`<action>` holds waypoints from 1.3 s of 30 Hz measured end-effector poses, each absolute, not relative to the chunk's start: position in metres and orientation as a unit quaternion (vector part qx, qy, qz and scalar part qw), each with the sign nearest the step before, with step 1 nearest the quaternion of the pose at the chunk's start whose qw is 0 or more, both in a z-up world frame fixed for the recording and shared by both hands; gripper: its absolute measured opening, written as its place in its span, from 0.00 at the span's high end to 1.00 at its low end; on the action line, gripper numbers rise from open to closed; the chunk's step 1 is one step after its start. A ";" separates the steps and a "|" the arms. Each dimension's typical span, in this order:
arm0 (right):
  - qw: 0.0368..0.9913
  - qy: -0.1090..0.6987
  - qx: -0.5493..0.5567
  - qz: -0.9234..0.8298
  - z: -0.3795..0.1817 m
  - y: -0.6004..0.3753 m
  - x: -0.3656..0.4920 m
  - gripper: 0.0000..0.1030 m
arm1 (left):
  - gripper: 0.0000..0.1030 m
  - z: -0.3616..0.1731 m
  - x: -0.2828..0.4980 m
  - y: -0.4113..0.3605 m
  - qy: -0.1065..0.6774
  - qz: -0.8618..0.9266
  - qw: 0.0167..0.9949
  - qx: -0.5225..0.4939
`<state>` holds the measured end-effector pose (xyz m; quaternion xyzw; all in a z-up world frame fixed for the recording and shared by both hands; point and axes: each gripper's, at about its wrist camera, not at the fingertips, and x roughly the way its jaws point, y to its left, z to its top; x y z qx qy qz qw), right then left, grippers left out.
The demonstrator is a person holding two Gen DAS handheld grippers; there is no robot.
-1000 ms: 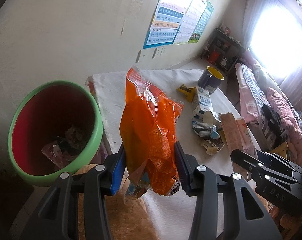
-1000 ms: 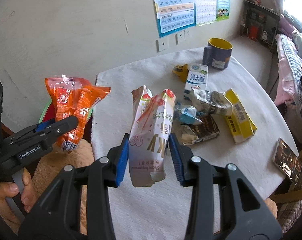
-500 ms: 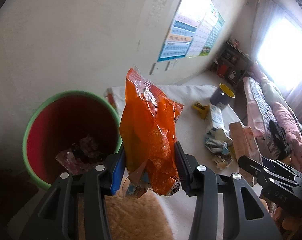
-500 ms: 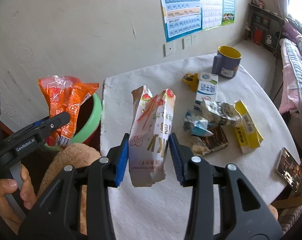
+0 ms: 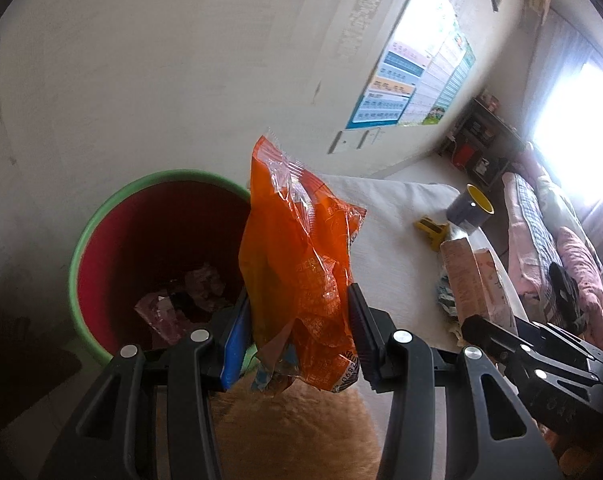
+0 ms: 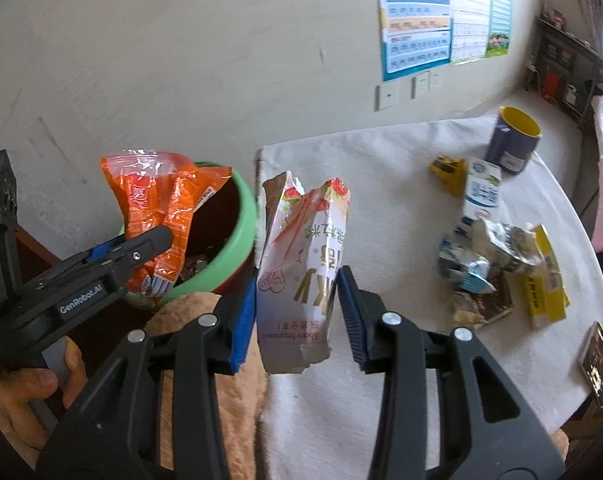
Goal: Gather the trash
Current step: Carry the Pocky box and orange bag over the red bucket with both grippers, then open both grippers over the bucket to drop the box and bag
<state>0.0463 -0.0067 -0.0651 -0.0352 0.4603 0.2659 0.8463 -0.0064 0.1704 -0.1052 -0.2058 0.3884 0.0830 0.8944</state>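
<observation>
In the left wrist view, at centre left, we see the bin [image 5: 101, 240], green-rimmed and red inside, with a few crumpled wrappers at its bottom; just right of it, at the centre of the frame, the left gripper [image 5: 297, 336] is closed on the orange snack bag [image 5: 297, 256], both pads pressing into its lower half while the top stands up free; the bag looks thin, crinkly and nearly empty, so we judge it very light, soft and a little slippery, best pinched across a bunched part of the film, as here; it hangs beside the bin's rim, not yet clearly over the opening. At the right of this frame the cloth-covered table [image 5: 393, 240] carries a mug [image 5: 469, 210].

In the right wrist view, at the left, the same orange bag sits against the green rim; at the centre, the right gripper [image 6: 297, 312] holds the pink and white wrapper [image 6: 301, 264]; its jaws stand only partly closed, the left pad touching the wrapper, the right pad touching only near its tip; this wrapper looks like stiffer foil-lined film, torn at both ends, light and crushable, and we judge a hold across its middle safest. To the right, on the table, lie a milk carton [image 6: 483, 192], crumpled foil wrappers [image 6: 485, 256] and a yellow box [image 6: 547, 280], trash not yet collected.
</observation>
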 end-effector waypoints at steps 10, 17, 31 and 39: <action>0.835 0.456 -0.053 0.303 -0.062 0.043 0.046 0.62 | 0.58 -0.110 -0.020 0.204 0.385 0.120 0.889 -0.216; 0.825 0.463 -0.063 0.317 -0.068 0.065 0.042 0.62 | 0.58 -0.117 -0.029 0.221 0.389 0.136 0.882 -0.229; 0.818 0.475 -0.061 0.320 -0.075 0.077 0.051 0.61 | 0.58 -0.129 -0.023 0.230 0.401 0.137 0.873 -0.242; 0.812 0.475 -0.061 0.333 -0.077 0.092 0.056 0.61 | 0.58 -0.137 -0.020 0.235 0.408 0.140 0.868 -0.248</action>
